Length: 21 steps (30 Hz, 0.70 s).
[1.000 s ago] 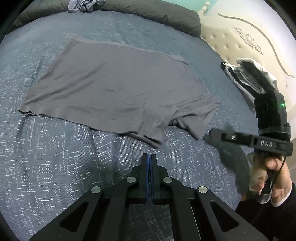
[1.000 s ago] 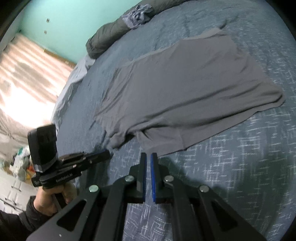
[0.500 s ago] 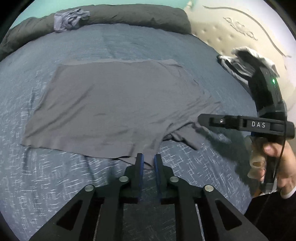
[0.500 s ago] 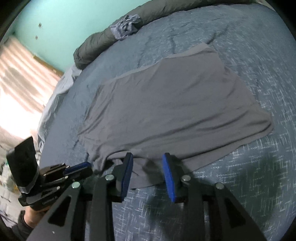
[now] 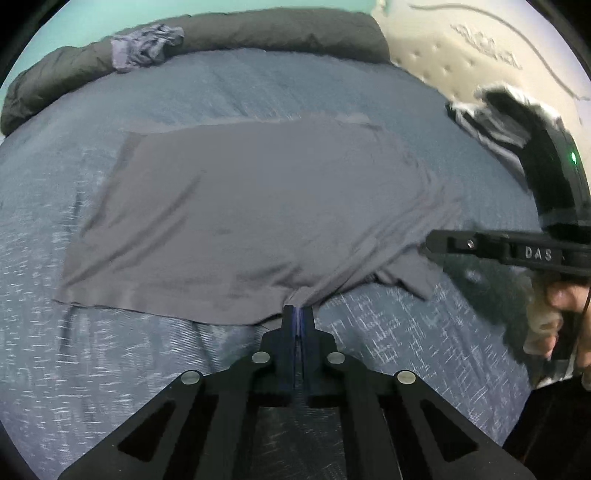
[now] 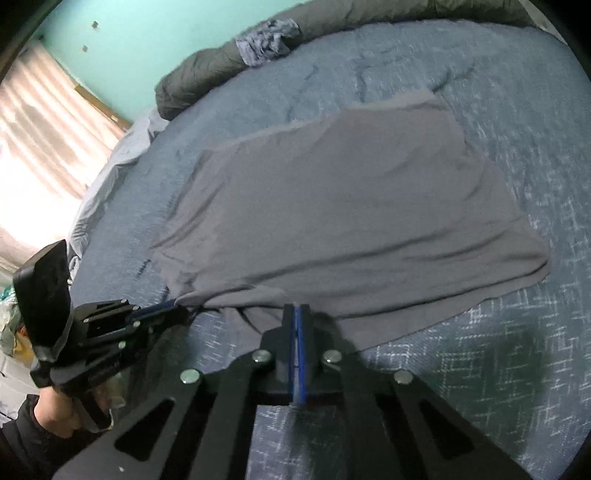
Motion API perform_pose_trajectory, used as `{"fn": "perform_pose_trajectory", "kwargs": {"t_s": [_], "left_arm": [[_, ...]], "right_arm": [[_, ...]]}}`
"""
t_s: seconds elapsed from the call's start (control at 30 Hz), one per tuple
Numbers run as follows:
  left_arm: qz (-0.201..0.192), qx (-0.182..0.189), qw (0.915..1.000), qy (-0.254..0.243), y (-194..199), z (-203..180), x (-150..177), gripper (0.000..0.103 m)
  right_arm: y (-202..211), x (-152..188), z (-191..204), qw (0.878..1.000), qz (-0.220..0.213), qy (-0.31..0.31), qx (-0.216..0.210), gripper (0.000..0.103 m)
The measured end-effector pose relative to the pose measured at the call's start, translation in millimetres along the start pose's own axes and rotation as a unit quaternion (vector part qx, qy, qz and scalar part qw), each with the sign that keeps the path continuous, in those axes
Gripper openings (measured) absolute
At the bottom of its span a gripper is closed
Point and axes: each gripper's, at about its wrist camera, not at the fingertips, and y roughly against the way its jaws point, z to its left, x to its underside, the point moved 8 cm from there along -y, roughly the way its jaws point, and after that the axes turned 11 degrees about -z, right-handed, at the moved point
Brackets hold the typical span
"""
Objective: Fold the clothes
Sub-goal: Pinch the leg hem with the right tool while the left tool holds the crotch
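- A grey shirt lies spread almost flat in the middle of a bed, on a blue bedspread flecked with white.
- Its near edge is bunched and pulled up at two places, with creases fanning out from each.
- The left gripper has just been closing, and its jaws are now pressed together on a gathered fold of the shirt's near edge; the cloth rises to the tips in a small peak.
- In the right wrist view the left gripper shows at the left, its blue-padded tips at the shirt's near left corner.
- The right gripper has likewise just been closing and now stands pressed together at the shirt's near edge; grey cloth lies around its tips, so it pinches the shirt there.
- In the left wrist view the right gripper comes in from the right, its tip at the folded near right part of the shirt; blur hides the exact contact.
- A hand holds that gripper's handle at the right edge; the other hand, in a dark sleeve, holds the left one.
- A dark rolled duvet runs along the far side of the bed, with a crumpled bluish garment on top of it.
- At the far right, black and white clothes lie against a cream padded headboard.
- A teal wall stands beyond the bed, with bright pale curtains at the left.
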Motion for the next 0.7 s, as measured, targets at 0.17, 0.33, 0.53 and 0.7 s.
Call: {"fn": "perform_pose_trajectory", "kwargs": {"t_s": [0.17,0.33,0.53,0.7], "left_arm": [[-0.021,-0.005,0.9995,0.024,14,16,-11,0.002],[-0.012,-0.002,0.999,0.042,9,20,-9,0.002],[0.0,0.003,0.9992,0.04,6,17,-1,0.002],[-0.002,0.0,0.999,0.044,7,20,-1,0.002]], "right_arm": [[13,-7,11,1.0,-0.013,0.007,-0.022,0.0],[1,-3,4,1.0,-0.004,-0.009,-0.017,0.003],[-3,2,-5,1.0,0.01,-0.014,0.002,0.028],[-7,6,11,1.0,0.023,0.004,-0.02,0.033]]}}
